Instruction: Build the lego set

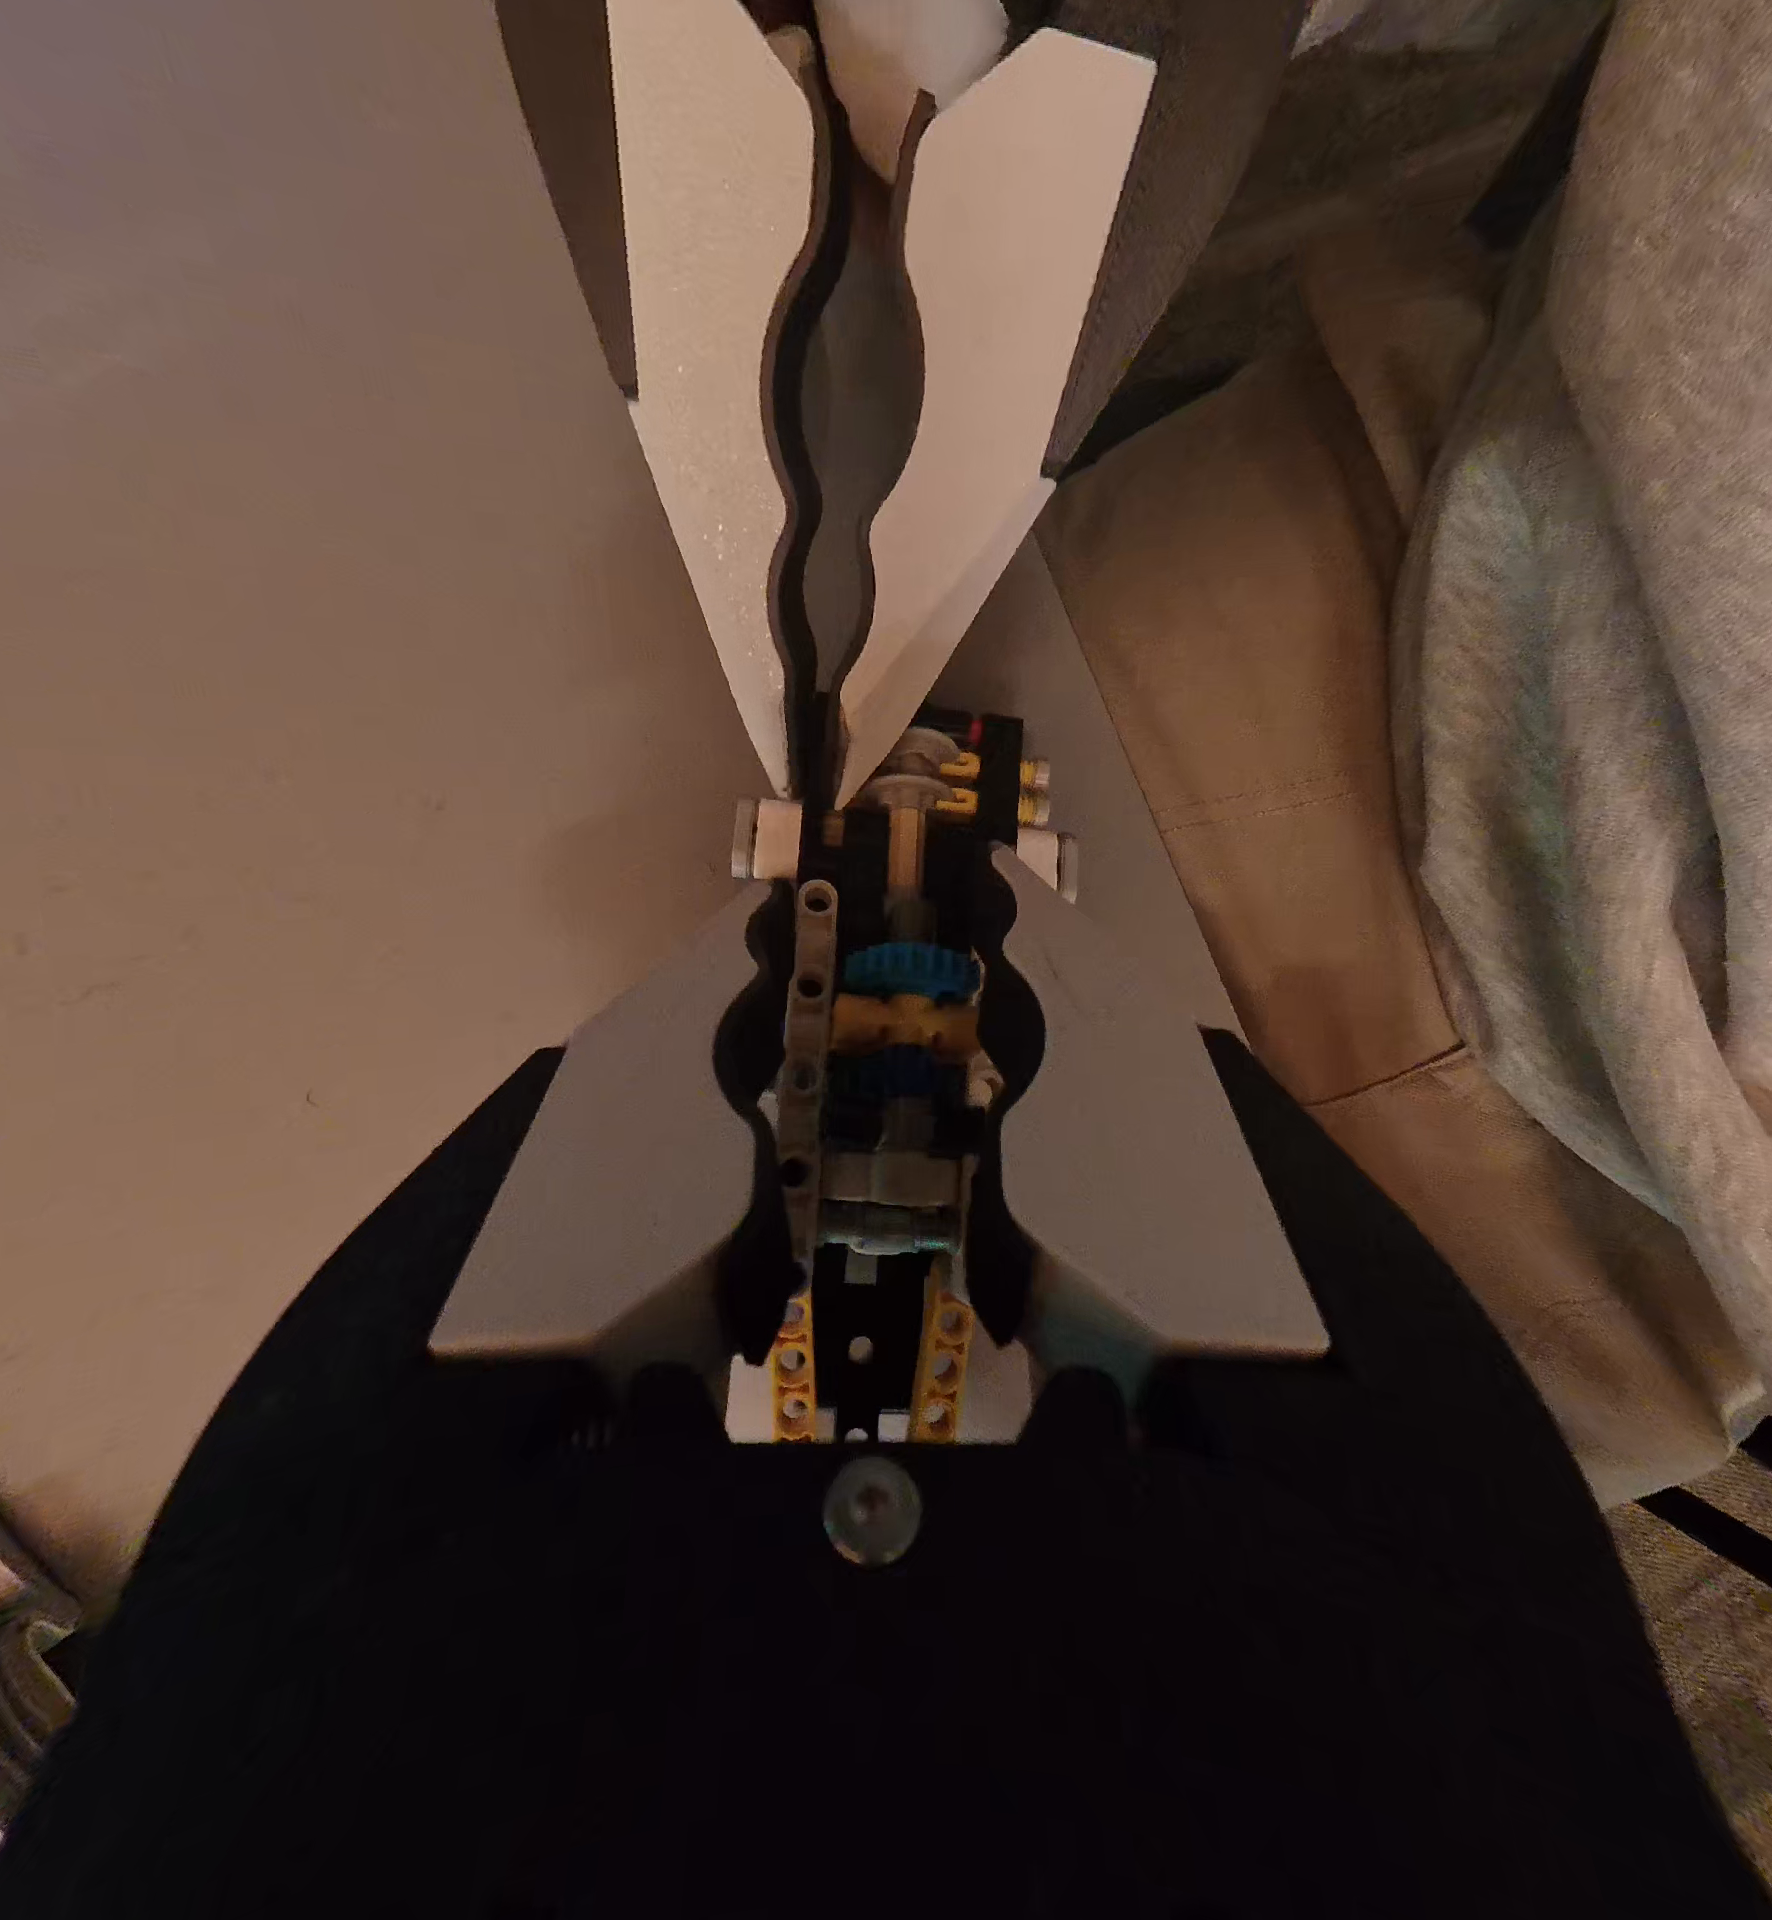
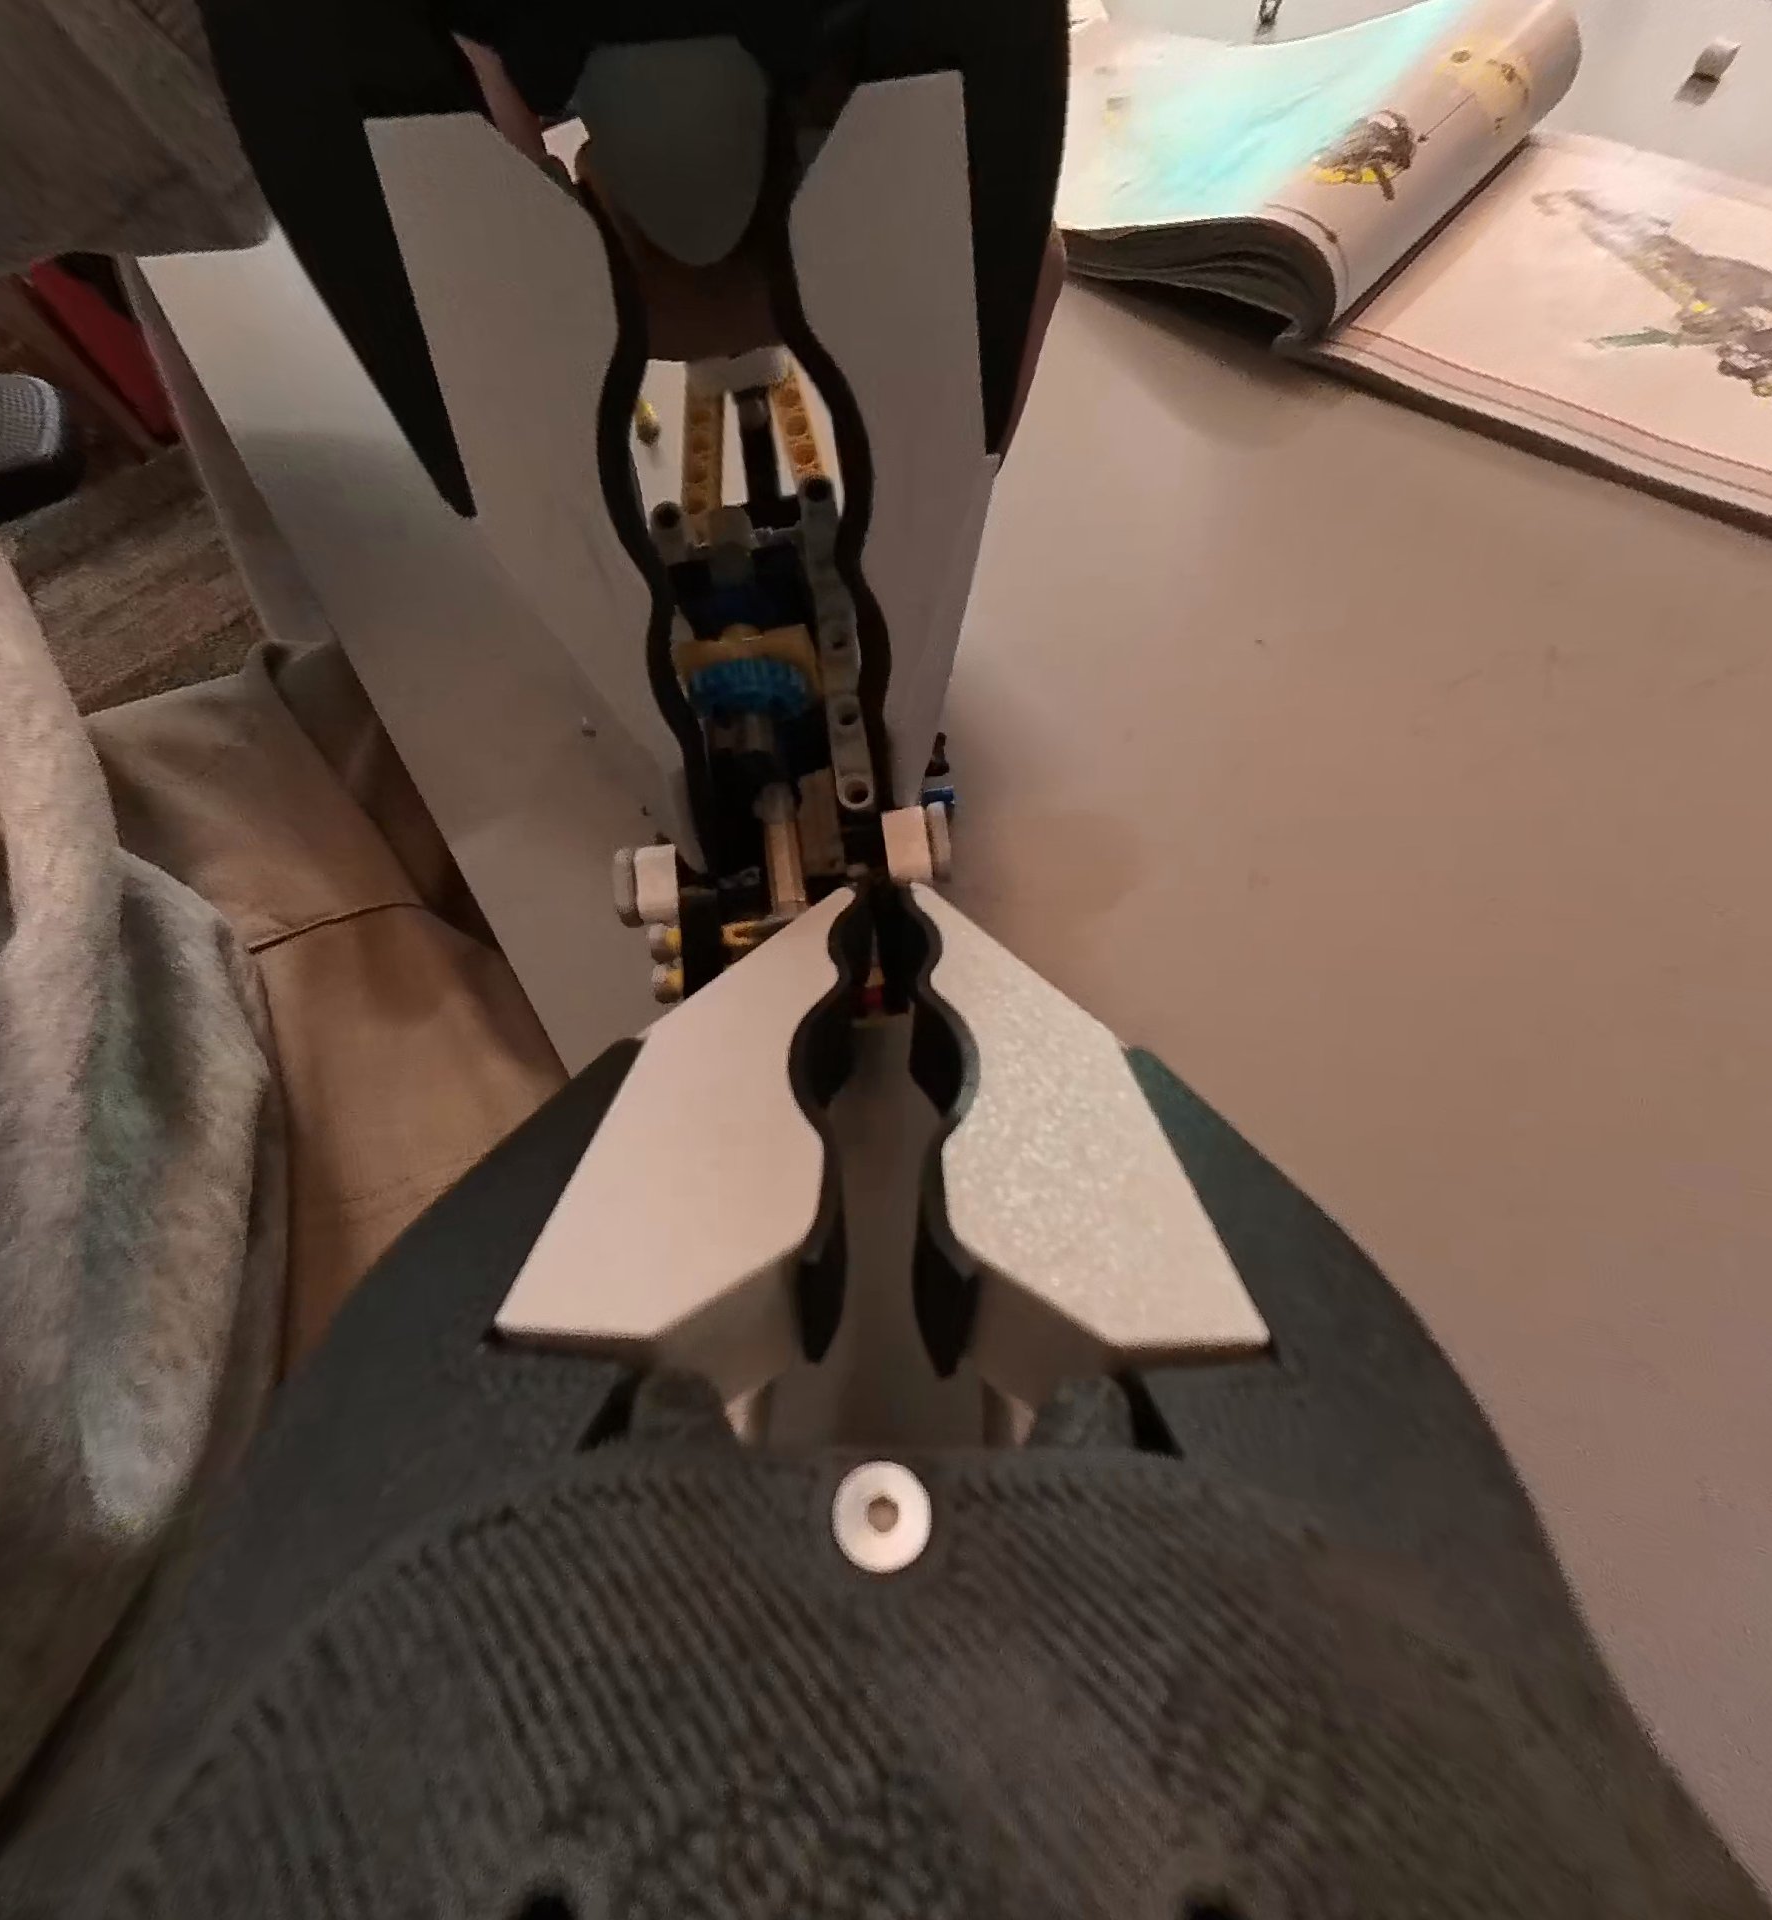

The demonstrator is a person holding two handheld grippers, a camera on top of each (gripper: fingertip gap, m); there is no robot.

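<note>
A lego assembly (image 1: 903, 977) of black and yellow beams, blue gears and a grey beam is held in the air between both grippers. My left gripper (image 1: 882, 883) is shut on its sides, and the assembly fills the space between the fingers. It also shows in the right wrist view (image 2: 747, 686), held by the left gripper (image 2: 799, 821) that reaches in from the top. My right gripper (image 2: 877, 902) is shut on a thin black part at the assembly's near end, beside a white connector (image 2: 913, 836). In the left wrist view the right gripper (image 1: 814, 774) comes in from the top.
An open instruction booklet (image 2: 1484, 260) lies on the pale table (image 2: 1381, 831) at the far right. A small loose piece (image 2: 1713, 57) lies behind it. A person's grey top (image 1: 1640, 623) and tan trousers (image 1: 1277, 831) are close beside the table edge. Less than 4 cm separates the two grippers' tips.
</note>
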